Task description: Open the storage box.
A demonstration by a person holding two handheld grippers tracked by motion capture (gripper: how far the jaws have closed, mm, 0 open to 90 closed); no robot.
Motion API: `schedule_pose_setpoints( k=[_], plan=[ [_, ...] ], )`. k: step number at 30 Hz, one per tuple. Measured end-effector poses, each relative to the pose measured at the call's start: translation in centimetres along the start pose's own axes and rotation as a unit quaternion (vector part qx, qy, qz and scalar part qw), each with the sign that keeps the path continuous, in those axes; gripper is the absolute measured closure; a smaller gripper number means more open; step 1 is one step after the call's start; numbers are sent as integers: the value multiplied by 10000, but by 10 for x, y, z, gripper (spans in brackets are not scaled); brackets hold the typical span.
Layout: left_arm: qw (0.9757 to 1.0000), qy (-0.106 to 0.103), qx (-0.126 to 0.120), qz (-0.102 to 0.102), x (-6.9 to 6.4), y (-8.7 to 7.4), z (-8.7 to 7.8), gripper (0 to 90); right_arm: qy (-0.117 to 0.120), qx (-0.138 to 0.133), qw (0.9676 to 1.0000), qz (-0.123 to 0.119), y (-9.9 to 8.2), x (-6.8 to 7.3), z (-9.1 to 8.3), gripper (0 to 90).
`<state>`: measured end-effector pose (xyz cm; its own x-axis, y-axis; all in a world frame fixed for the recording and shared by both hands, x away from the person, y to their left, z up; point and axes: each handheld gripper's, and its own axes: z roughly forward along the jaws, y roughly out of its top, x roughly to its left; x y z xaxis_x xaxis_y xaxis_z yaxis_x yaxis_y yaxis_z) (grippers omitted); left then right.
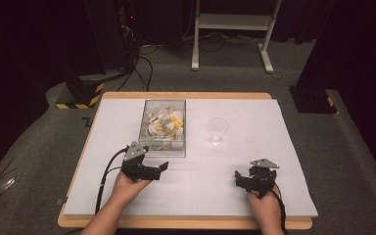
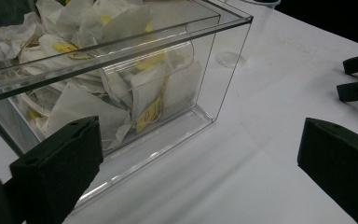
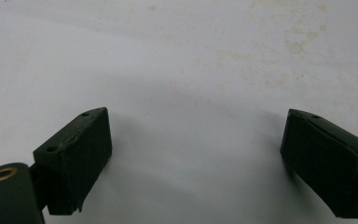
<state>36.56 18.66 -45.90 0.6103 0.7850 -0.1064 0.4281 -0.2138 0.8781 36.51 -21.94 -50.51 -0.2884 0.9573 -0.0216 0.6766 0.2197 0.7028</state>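
Left gripper (image 1: 162, 168) rests on the white counter (image 1: 200, 186) at about 7 o'clock of centre, held in the person's left hand (image 1: 127, 188); its jaws stand released, wide apart, nothing between them; it sits just beside the near wall of the clear plastic box (image 1: 162, 147), not touching it as far as can be told; the box lies at 11 o'clock of the counter's centre and holds a heap of white tea bags (image 1: 164, 125) with yellow tags; a clear plastic cup (image 1: 218, 131) stands upright at 3 o'clock of the box, apart from it; right gripper (image 1: 237, 177) rests at 5 o'clock, jaws released, bare stained counter between them, well apart from box and cup
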Motion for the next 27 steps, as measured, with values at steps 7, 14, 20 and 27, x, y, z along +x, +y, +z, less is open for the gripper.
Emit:
schedule_pose_setpoints(
  k=[7,14,20,27],
  plan=[
    [10000,40,27,-44,3,0,8,16,1,0,10000,0,0,0,0,87],
    [9999,78,104,19,5,6,13,17,2,0,10000,-1,0,0,0,87],
    [9999,94,21,-45,7,10,16,27,2,3,10000,6,0,0,0,87],
    [9999,96,-17,-58,9,10,21,36,0,3,10000,6,0,0,0,87]
  ],
)
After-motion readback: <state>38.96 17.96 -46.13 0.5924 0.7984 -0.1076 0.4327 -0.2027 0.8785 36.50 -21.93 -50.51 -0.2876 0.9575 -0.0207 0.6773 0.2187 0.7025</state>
